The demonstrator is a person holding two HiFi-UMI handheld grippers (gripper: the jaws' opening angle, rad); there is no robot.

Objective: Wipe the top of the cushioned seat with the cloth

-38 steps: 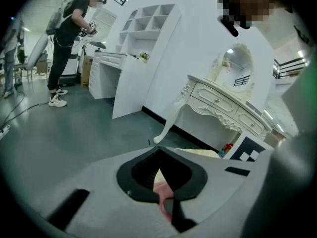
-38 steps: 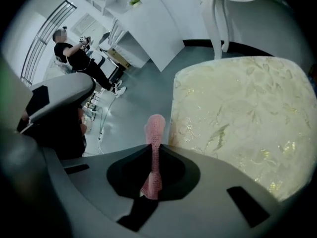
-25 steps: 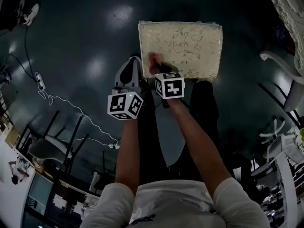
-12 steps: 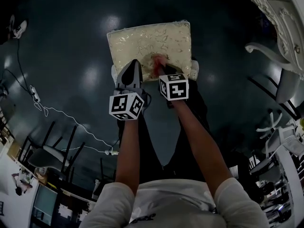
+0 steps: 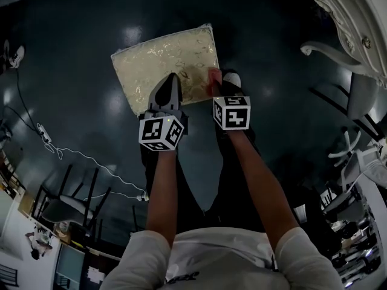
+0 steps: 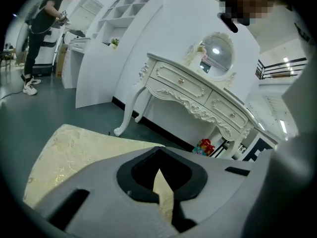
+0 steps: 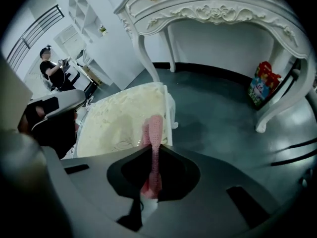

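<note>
Head view: the cushioned seat (image 5: 163, 62) lies at 11 o'clock on dark floor (image 5: 66, 47), the pink cloth (image 5: 213, 75) at its 4 o'clock corner

Left gripper view: the left gripper (image 6: 159, 195) has its jaws closed together, empty, above the seat

Right gripper view: the right gripper (image 7: 151, 182) has its jaws pinching the cloth, with the seat at 10 o'clock

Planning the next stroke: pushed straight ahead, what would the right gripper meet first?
Probably the cushioned seat, near its edge: the pink cloth clamped in the right gripper touches it. Depth is unclear.

Dark glossy floor (image 5: 72, 35); ornate white dressing table (image 6: 198, 90), round mirror (image 6: 216, 53), perhaps shelving (image 6: 130, 3) behind.
</note>
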